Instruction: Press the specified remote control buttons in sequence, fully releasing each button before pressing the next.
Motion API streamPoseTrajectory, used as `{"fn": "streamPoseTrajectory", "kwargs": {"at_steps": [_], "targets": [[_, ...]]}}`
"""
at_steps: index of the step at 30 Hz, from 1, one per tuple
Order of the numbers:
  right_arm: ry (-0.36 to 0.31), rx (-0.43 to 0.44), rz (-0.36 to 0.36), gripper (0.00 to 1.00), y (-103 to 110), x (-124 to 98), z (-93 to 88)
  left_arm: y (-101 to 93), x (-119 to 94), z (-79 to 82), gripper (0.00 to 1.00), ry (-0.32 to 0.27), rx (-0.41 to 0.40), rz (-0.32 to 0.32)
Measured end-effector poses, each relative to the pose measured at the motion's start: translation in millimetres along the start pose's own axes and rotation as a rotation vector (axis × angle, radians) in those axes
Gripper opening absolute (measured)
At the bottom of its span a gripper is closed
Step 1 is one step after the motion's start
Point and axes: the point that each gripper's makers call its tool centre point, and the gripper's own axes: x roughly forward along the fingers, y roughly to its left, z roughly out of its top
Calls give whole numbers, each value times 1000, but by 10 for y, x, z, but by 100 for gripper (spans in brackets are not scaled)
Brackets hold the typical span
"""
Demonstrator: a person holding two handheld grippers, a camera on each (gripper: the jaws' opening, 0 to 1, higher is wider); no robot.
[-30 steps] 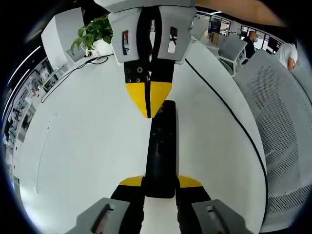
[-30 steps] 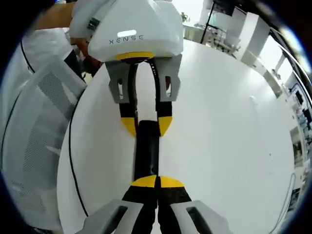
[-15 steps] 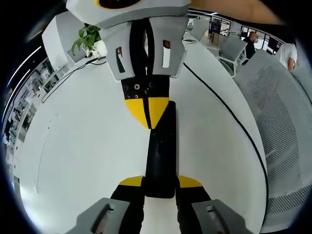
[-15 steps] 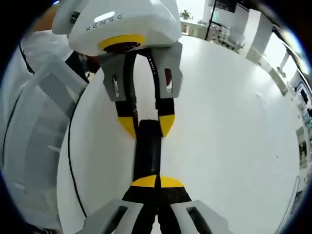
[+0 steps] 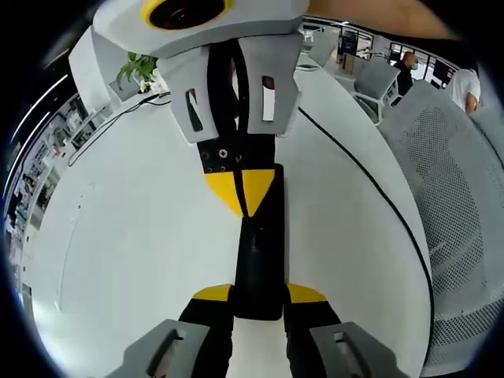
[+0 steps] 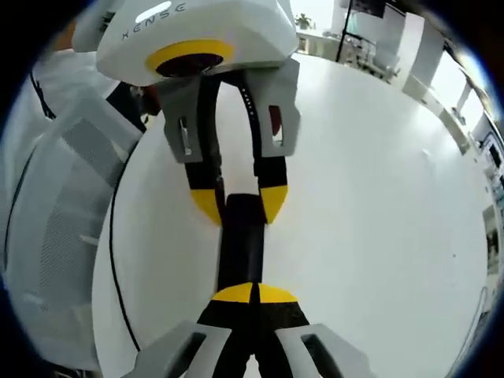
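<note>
Fingers on our left gripper [image 5: 259, 294] clamp the near end of the black remote control [image 5: 261, 244], which lies lengthwise on the white worktop [image 5: 142, 228]; right gripper [image 5: 245, 195] comes in from the far side, yellow tips pressed together and down on the remote's upper face. From the right gripper view we see our own fingers [image 6: 235, 294] closed tip to tip over the remote [image 6: 240, 248], holding nothing, with the left gripper [image 6: 240, 206] straddling its far end. Black cable [image 5: 370, 185], mesh chair [image 5: 453, 197] and potted plant [image 5: 142, 67] sit behind.
</note>
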Motion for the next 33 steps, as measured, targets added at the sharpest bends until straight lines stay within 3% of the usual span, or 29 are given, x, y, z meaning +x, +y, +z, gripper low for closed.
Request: {"fn": "streamPoseTrajectory", "kwargs": {"at_steps": [33], "targets": [[56,-31,23,0,0,36,-26,5,-1,-9,23,-4,-21,6]]}}
